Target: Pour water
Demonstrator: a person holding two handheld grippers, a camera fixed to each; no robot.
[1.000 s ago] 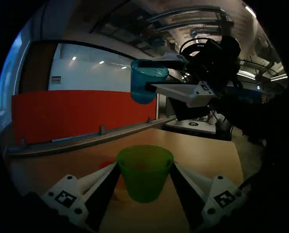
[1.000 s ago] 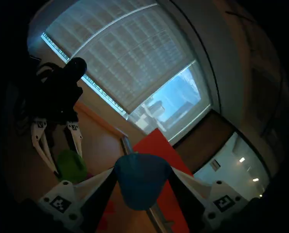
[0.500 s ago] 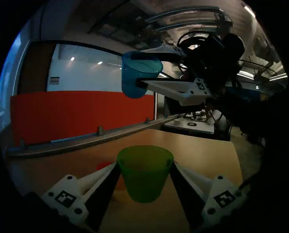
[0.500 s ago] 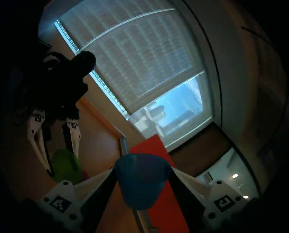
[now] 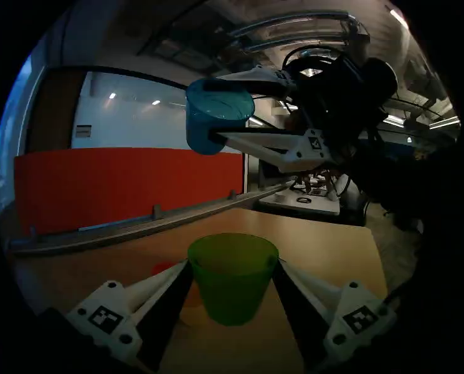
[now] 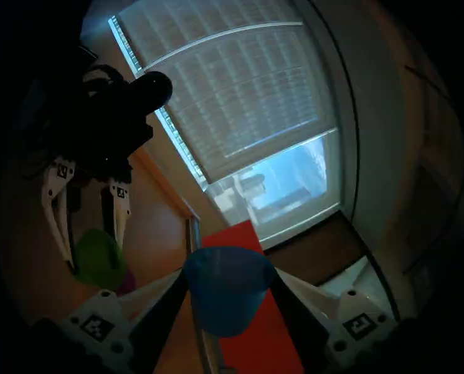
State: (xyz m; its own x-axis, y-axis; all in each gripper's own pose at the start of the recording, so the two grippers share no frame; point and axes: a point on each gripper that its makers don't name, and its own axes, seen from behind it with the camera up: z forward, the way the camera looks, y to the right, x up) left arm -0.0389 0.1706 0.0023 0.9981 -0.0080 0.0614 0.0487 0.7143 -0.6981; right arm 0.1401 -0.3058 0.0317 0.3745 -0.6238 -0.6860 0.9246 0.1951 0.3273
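Observation:
A green cup [image 5: 233, 277] stands upright between the fingers of my left gripper [image 5: 233, 287], which is shut on it just above the wooden table [image 5: 319, 240]. A blue cup [image 6: 228, 298] is clamped in my right gripper [image 6: 229, 305], which is shut on it. In the left gripper view the blue cup [image 5: 214, 121] hangs high above the green one, tilted on its side, with the right gripper [image 5: 232, 121] reaching in from the right. In the right gripper view the green cup [image 6: 96, 258] and the left gripper [image 6: 88, 249] are at the left. No water is visible.
A red wall panel [image 5: 126, 181] and a rail [image 5: 151, 218] run along the table's far edge. A small red object [image 5: 166, 268] lies on the table behind the green cup. A blinded window [image 6: 244, 106] is in the right gripper view.
The right gripper has carried the blue cup leftward and slightly up over the green cup, rolling it further. The left gripper and green cup have stayed still.

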